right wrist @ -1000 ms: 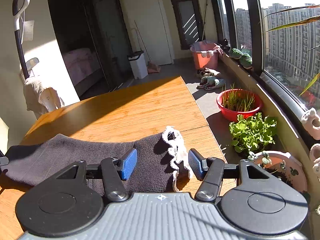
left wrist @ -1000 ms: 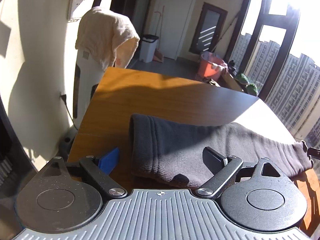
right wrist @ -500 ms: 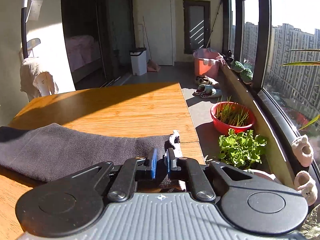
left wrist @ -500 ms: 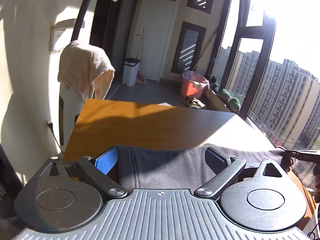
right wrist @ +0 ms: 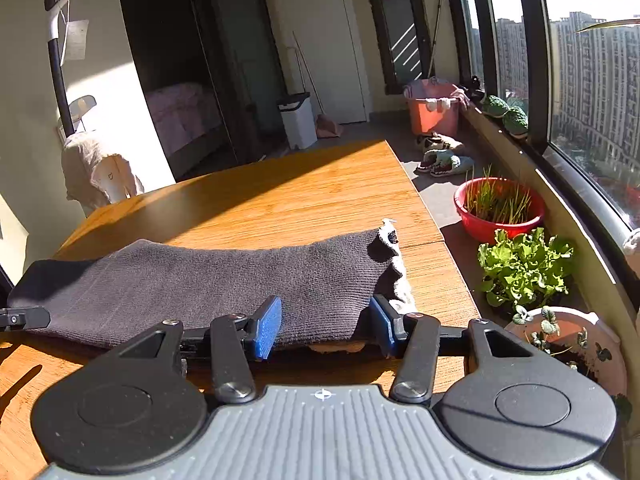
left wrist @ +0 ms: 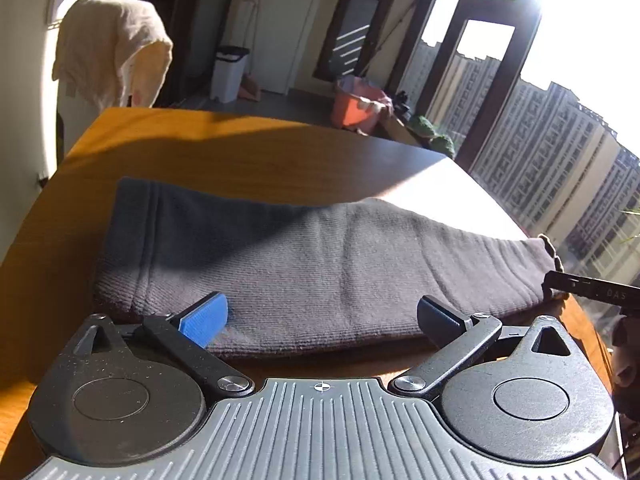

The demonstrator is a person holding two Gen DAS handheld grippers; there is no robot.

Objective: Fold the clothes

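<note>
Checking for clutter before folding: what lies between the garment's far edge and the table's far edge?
Bare wood only: in the right wrist view, nothing sits on the table beyond the dark garment.

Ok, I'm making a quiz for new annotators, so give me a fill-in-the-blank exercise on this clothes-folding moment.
1. The dark grey garment lies flat on a ____ table.
2. The left gripper has its jaws ____.
3. The right gripper has its jaws ____, astride the garment's near edge.
4. The red basin on the floor beside the table holds ____.

Missing words: wooden; open; open; grass
</note>
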